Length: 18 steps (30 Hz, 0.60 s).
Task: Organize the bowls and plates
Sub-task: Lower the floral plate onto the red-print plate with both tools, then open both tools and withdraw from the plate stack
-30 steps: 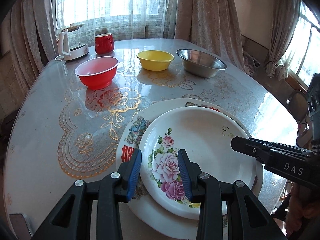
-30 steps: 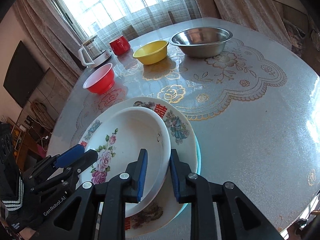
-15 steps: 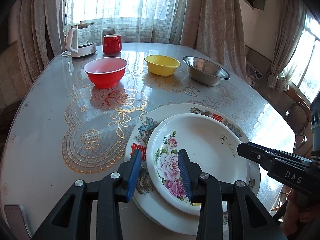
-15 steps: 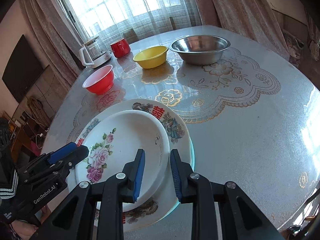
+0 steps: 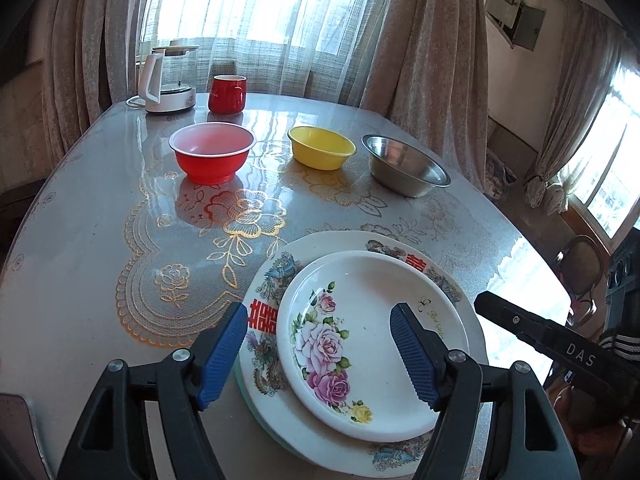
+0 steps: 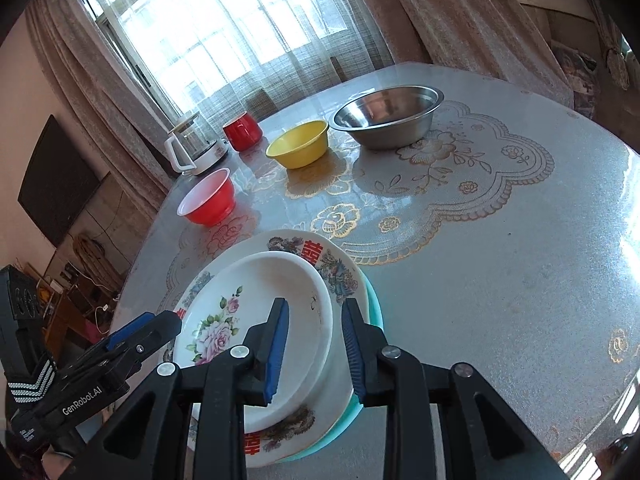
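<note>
1. Landmark: the rose plate (image 5: 372,344), stacked on the larger red-character plate (image 5: 280,280), which sits on a teal plate (image 6: 374,300); the stack lies at the near edge of the tabletop (image 5: 100,240).
2. My left claw (image 5: 318,354) points down at the rose plate's near-left rim. Its jaws are opening, with the rim between the blue pads but neither pad pressing on it.
3. My right claw (image 6: 314,350) comes at the rose plate from its right side, angled down. Jaws narrow, straddling the raised right rim; I see a gap at the outer pad, so no clamp that I can confirm.
4. In the left view the right claw's black finger reaches in just right of the rose plate; in the right view the left claw sits just left of it.
5. Beyond the rose plate, well apart: red bowl (image 5: 212,156), yellow bowl (image 5: 322,152), steel bowl (image 5: 406,170), in a row.
6. Farther still, behind the red bowl: red mug (image 5: 227,94) and kettle (image 5: 168,80) at the far edge.
7. Open tabletop lies between the rose plate and the bowls, and widely to its right.
</note>
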### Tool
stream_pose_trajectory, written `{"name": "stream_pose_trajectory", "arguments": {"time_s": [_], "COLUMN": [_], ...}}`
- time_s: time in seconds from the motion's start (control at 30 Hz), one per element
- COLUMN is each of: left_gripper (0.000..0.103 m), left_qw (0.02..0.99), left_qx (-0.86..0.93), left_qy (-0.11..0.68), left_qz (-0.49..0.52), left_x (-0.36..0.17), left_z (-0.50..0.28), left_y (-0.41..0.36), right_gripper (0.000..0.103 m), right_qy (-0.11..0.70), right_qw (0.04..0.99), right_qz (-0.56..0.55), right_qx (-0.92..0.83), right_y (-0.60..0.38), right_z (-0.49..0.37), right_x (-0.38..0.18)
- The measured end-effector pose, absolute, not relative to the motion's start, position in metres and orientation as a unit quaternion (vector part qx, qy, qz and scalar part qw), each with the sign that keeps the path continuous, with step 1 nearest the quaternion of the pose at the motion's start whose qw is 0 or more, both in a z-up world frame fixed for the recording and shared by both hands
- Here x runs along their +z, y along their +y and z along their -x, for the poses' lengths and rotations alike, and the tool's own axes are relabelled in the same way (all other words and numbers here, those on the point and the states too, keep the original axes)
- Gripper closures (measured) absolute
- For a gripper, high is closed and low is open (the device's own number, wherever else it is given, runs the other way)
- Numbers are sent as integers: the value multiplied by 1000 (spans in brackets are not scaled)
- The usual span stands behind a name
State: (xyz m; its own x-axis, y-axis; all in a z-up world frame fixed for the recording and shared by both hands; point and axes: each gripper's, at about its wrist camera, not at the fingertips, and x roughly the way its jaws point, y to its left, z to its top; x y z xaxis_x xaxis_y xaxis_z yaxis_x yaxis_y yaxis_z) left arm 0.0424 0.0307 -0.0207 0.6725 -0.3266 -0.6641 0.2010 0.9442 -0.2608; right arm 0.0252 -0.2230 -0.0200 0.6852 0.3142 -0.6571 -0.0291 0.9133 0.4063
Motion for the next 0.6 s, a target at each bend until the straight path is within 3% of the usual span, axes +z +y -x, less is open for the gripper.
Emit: {"name": "stream_pose_trajectory", "arguments": {"time_s": [0.2, 0.6], "left_gripper": [19, 15], "left_qw": [909, 896], "left_qx": [-142, -146], "left_qy": [383, 409], "left_qz": [88, 92], "left_x": [-18, -11], "left_z": [-49, -84], "left_y": [26, 3], "right_gripper": [71, 71], "right_qy": [375, 407], "right_qw": [900, 878], "right_qz": [-211, -249], "right_qx": [65, 31], "right_y": [-247, -287], "right_z": [-30, -54], "right_x": [-20, -52]}}
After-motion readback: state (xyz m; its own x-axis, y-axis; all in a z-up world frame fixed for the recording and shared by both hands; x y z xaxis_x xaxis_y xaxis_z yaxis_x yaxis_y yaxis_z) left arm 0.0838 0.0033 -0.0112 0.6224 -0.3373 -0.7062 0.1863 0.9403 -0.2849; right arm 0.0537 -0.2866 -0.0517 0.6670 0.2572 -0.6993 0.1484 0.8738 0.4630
